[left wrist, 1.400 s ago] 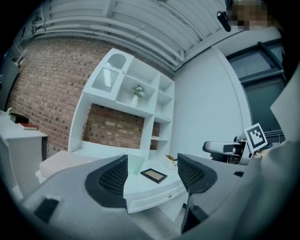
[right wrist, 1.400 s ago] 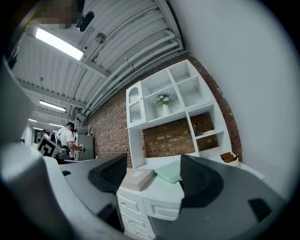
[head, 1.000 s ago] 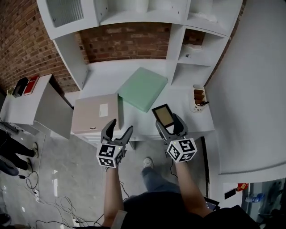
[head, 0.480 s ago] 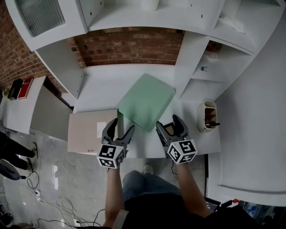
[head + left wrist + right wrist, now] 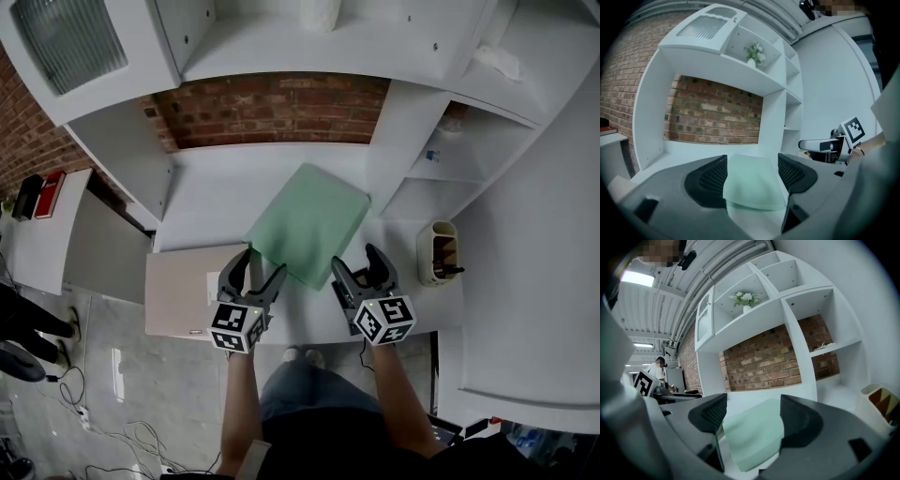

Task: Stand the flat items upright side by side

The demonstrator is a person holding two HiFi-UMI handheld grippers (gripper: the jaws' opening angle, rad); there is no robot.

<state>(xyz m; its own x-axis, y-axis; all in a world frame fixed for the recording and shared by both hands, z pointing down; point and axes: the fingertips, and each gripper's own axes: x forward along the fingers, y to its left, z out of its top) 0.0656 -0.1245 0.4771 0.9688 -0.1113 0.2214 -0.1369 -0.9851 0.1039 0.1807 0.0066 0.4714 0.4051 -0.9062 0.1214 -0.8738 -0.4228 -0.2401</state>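
Note:
A flat mint-green box lies at an angle on the white desk, under the shelf unit. To its left a flat beige box with a white label overhangs the desk's front edge. My left gripper hovers open at the green box's near left corner, and that box shows between its jaws without touching them. My right gripper is open too, just right of the box's near corner, with the box ahead between its jaws. A dark tablet is almost hidden under the right gripper.
A cream pen holder stands at the desk's right end beside a shelf upright. A brick wall closes the back of the alcove. Open shelves rise above and to the right. Cables lie on the floor at the left.
Both grippers have moved forward over the desk's front edge up to the green box. The right gripper now covers the dark tablet that lay in view before.

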